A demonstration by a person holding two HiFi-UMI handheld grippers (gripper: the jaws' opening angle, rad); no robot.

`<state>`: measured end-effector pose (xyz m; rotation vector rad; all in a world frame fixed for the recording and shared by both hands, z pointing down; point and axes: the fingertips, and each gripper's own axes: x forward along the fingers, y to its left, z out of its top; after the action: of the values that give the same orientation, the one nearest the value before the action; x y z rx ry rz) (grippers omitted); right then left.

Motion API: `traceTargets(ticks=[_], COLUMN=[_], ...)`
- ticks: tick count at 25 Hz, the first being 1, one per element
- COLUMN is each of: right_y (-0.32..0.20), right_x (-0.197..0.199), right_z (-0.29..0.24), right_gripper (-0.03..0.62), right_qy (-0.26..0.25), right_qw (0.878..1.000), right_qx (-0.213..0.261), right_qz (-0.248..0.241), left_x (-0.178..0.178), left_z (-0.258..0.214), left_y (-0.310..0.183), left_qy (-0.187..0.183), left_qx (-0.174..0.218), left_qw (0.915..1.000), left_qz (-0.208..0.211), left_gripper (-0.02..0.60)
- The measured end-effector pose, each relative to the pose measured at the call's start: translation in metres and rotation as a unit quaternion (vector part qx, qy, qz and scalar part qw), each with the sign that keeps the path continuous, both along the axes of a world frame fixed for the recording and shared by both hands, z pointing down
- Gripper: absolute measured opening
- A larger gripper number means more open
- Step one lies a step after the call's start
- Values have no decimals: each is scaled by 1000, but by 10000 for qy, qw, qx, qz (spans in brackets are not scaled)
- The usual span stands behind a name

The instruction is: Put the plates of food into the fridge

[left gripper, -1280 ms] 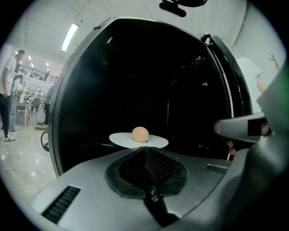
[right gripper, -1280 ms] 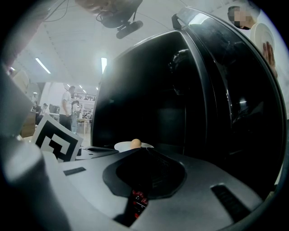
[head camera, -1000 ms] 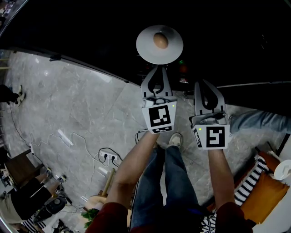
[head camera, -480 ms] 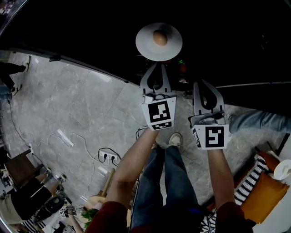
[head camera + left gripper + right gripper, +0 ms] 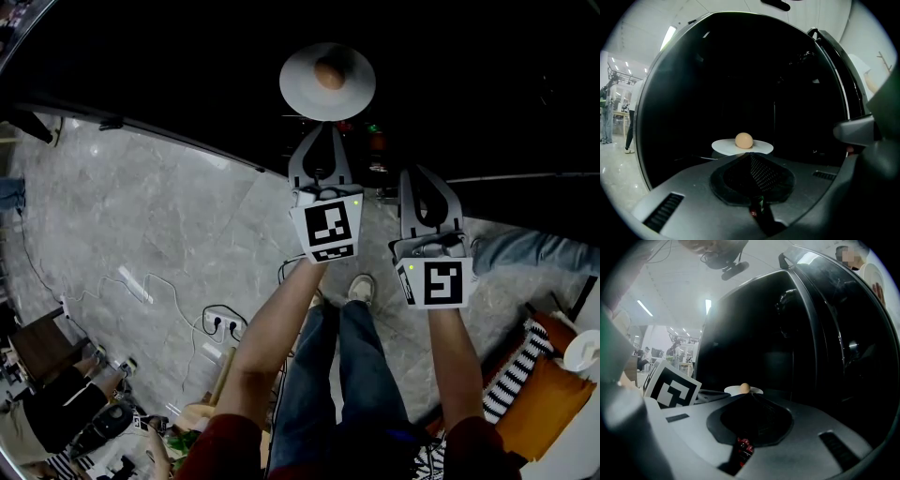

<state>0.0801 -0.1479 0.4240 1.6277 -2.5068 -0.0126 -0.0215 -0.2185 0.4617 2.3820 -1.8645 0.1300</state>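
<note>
Pinching plate [image 5: 302,92] rim with left gripper [image 5: 326,129] fingers [image 5: 684,197], holding it level in the dark fridge [image 5: 717,70] opening, with egg [image 5: 329,75] sitting mid-plate. Hovering right gripper [image 5: 424,173] just beside the left one, fingers pressing together, gripping nothing.

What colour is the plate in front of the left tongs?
The plate is plain white, and it shows best in the left gripper view.

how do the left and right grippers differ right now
The left gripper is shut on the rim of a white plate carrying a round brown food item; the right gripper is shut on nothing. The left gripper reaches further into the dark fridge; the right gripper sits further back. Both face the fridge with jaws together.
</note>
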Motion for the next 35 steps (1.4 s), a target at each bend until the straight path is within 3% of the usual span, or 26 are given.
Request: traceTargets(ticks=[24, 35], right_y=[-1, -1], right_x=[-1, -2], right_z=[3, 3], right_gripper=[11, 11], right_qy=[-11, 18], right_qw=[10000, 10000], right_qx=[-18, -18], right_qz=[11, -16], left_x=[-5, -3], left_z=[0, 2], left_y=[-12, -13], left_qy=[-74, 97], left_qx=[-15, -105], left_qw=[10000, 9999], left_qz=[-11, -43], left_gripper=[6, 6])
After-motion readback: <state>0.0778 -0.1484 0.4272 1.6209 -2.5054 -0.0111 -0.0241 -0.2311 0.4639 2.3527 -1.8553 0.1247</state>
